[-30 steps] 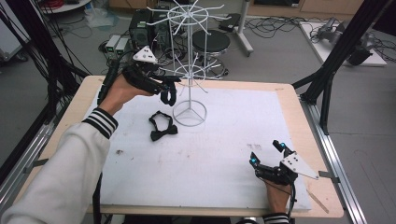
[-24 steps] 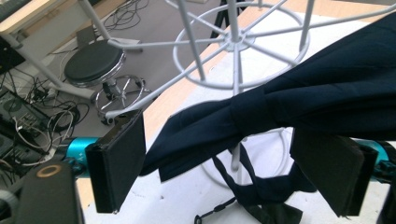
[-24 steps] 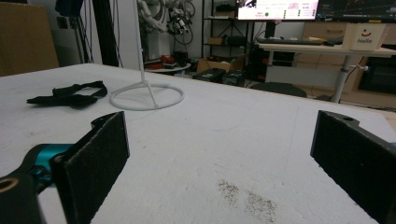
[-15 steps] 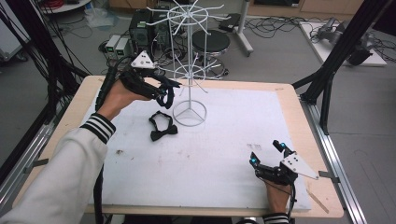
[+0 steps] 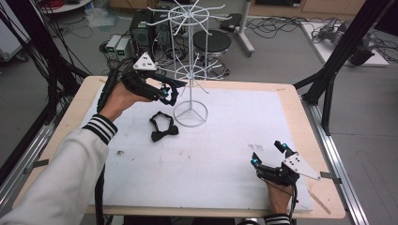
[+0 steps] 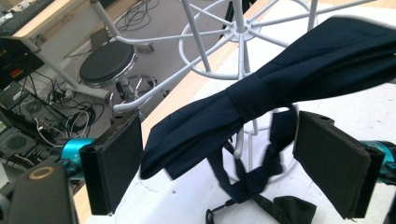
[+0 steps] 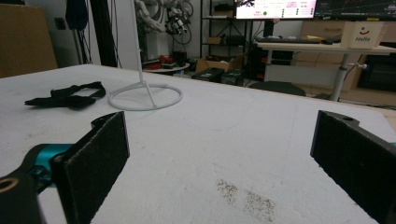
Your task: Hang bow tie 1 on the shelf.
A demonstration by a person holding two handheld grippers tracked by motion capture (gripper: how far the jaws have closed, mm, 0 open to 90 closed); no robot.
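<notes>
Left tongs (image 5: 165, 95) rose slightly, jaws just widened around navy bow tie (image 6: 261, 100) on rack (image 5: 190, 70) | black tie (image 5: 162, 127) on surface (image 5: 225, 140) | right tongs (image 5: 268, 153) released, near right

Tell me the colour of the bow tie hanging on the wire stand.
Dark navy blue bow tie; clearest in the left gripper view.

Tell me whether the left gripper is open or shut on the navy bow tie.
Open. The left gripper's jaws have just been opening; both pads stand clear of the navy bow tie, which hangs on the white wire rack.
</notes>
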